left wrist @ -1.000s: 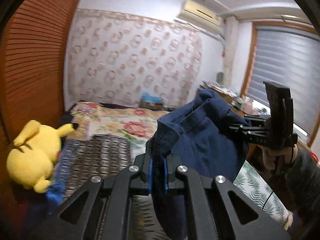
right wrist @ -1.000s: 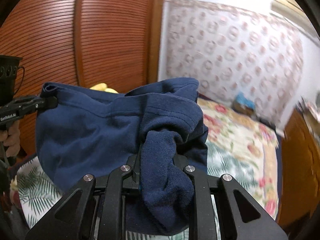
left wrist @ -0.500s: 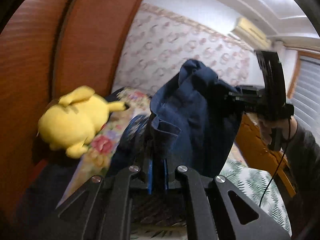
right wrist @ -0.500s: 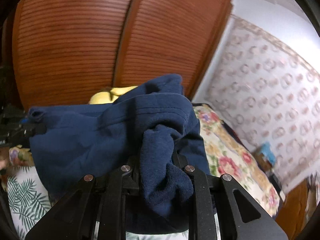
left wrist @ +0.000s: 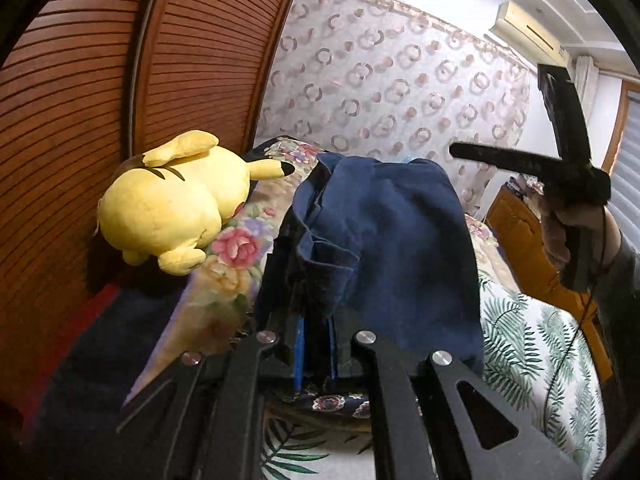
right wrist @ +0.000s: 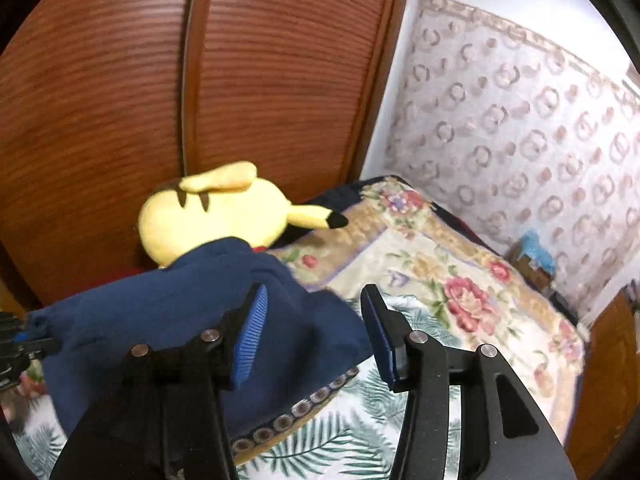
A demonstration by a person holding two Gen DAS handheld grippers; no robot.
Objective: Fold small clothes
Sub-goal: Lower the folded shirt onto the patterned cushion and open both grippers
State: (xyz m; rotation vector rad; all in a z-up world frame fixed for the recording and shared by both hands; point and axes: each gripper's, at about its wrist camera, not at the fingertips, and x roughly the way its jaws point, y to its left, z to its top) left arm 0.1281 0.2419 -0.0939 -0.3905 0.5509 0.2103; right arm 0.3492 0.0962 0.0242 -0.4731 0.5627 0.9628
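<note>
Navy garment laid down: left gripper clamps its six-o'clock edge; right gripper opening, empty; next, regrip for a fold.

The left gripper pinches an edge of a navy blue fabric garment between its blue-padded jaws, the cloth draping over a bed with a floral and leaf-print cover. A yellow plush toy lies beside a brown slatted wooden wardrobe. At right, a person's hand holds the black right gripper above the garment, clear of the cloth.
</note>
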